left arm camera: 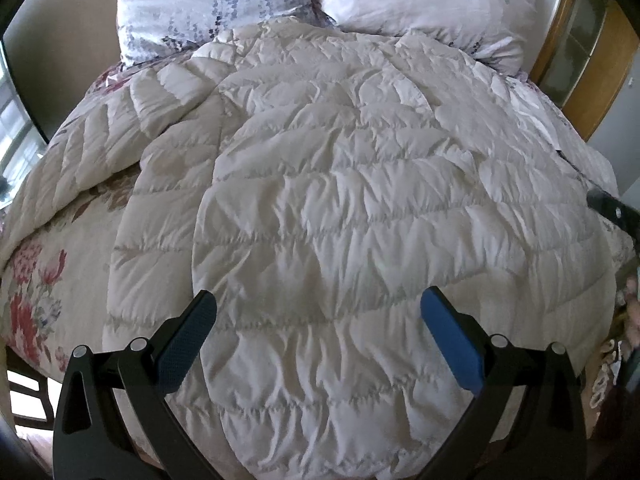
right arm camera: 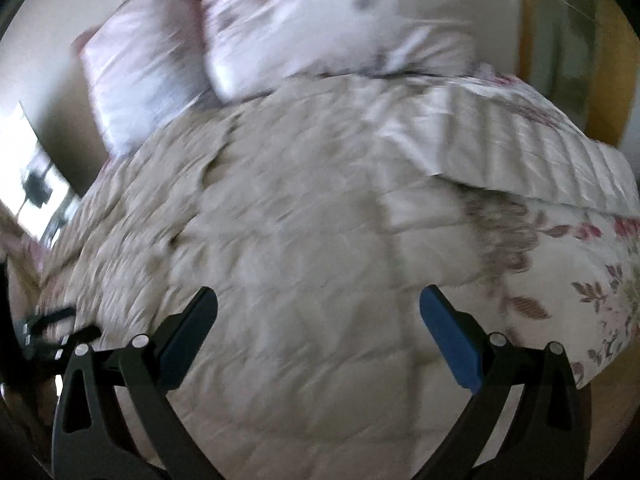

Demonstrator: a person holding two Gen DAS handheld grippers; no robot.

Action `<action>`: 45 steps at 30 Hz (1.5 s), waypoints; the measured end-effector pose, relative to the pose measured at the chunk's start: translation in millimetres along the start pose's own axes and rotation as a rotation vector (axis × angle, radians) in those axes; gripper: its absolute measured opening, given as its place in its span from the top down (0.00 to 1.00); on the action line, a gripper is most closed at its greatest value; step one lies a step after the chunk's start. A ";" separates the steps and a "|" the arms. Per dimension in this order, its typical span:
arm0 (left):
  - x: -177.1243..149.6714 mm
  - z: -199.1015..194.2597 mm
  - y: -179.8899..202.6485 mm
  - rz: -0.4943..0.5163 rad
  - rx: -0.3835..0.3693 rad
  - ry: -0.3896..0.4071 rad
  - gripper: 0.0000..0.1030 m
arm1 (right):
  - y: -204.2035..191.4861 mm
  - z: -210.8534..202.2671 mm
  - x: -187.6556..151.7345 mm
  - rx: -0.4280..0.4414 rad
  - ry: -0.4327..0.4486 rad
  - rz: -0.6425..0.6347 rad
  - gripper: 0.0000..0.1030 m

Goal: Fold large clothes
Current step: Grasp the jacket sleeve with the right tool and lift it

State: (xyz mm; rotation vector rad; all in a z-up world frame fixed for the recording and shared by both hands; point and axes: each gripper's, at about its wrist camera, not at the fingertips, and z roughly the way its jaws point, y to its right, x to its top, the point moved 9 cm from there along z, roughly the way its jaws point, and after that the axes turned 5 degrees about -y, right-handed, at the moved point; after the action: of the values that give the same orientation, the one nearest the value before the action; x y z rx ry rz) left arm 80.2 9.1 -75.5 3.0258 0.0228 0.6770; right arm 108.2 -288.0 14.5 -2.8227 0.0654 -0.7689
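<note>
Black jaws with blue pads stand wide apart on the left gripper, holding nothing and hovering over pale quilted fabric. In the right wrist view, the right gripper is spread just as wide and is also empty, though that picture is smeared with motion blur.

Beneath both lies a large cream puffer coat, spread flat across the bed and covering most of it. One sleeve reaches out to the left, and the other sleeve lies out to the right. A flowered bedspread shows around the coat's edges. Two pale pillows sit at the far end, the coat's top touching them. A wooden frame stands beyond the bed's right side.

The coat looks light, soft and puffy, with a smooth shell that would probably slide between the pads. It would likely spring back after folding, so creases need pressing down. Good places to grip seem to be the sleeve cuffs or the stitched hem nearest the jaws, where the padding looks thinnest.
</note>
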 end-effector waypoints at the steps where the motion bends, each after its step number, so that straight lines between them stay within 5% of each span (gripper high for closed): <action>1: 2.5 1.0 -0.3 0.000 -0.004 -0.001 0.01 | 13.5 -0.8 5.2 -0.005 0.012 0.045 0.02; 8: 22.9 6.6 -2.5 -0.016 -0.059 0.018 0.01 | 141.5 -12.9 34.8 0.005 0.143 0.492 0.03; 13: 37.6 8.2 -12.3 -0.086 -0.119 0.064 0.01 | 247.0 -25.6 32.5 0.003 0.246 0.843 0.33; 16: 45.8 9.2 -19.0 -0.161 -0.214 0.081 0.01 | 289.2 -22.9 30.0 0.033 0.275 0.980 0.40; 22: 61.7 7.3 -24.5 -0.137 -0.159 0.133 0.01 | 345.7 -11.2 39.5 0.049 0.305 1.122 0.52; 27: 72.1 7.0 -22.4 -0.103 -0.164 0.180 0.01 | 364.9 -4.7 51.9 -0.018 0.321 1.136 0.61; 29: 75.7 7.4 -20.1 -0.087 -0.180 0.195 0.01 | 372.3 -4.7 53.0 -0.050 0.322 1.142 0.73; 32: 80.6 7.7 -16.9 -0.078 -0.213 0.205 0.01 | 384.3 -6.5 55.7 -0.145 0.316 1.111 0.90; 35: 85.2 6.4 -15.5 -0.078 -0.245 0.212 0.01 | 381.1 -13.2 69.3 -0.274 0.305 0.993 0.96; 40: 96.1 0.6 -15.1 -0.105 -0.324 0.239 0.01 | 312.0 -34.9 128.6 -0.351 0.388 0.671 0.96; 45: 110.6 -5.1 -11.5 -0.142 -0.421 0.248 0.01 | 192.1 -31.1 177.6 -0.181 0.416 0.377 0.96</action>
State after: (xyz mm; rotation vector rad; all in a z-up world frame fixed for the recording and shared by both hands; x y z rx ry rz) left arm 178.0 23.3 -24.3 2.5013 0.0901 0.9076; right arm 248.2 -499.1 86.9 -2.6303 0.7407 -1.2843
